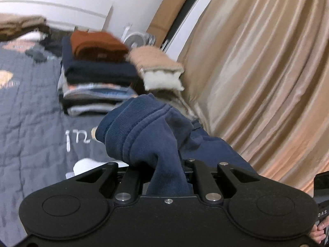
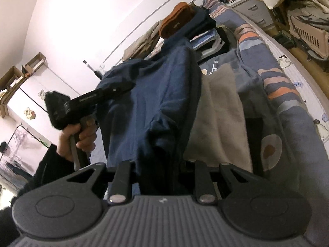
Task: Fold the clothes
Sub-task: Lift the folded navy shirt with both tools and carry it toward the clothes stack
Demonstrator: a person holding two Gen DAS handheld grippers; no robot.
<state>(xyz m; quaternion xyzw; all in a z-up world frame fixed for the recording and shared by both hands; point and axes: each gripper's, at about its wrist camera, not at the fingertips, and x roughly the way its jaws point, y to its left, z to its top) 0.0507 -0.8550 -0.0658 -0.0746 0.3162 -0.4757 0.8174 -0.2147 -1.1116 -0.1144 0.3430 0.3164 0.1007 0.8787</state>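
Gripper pairs at work over a bedroom bed: the left gripper (image 1: pixel 170 177) is clamped almost fully closed on a bunched fold of a navy sweatshirt (image 1: pixel 148 131), while the right gripper (image 2: pixel 162 177), jaws narrow, pinches another edge of the same garment (image 2: pixel 156 94). Held at two points, the cloth hangs spread between the hands, apparently so it can be laid flat or doubled over (the ribbed hem or cuff bulges just ahead of the left jaws). A person's hand (image 2: pixel 79 135) grips the left tool's handle. The sweatshirt rises directly from each gripper's fingers, suspended above the grey quilt (image 1: pixel 30 103). Beyond it, well apart, waits a stack of folded clothes (image 1: pixel 96 72) beside the tan curtain (image 1: pixel 267 72).
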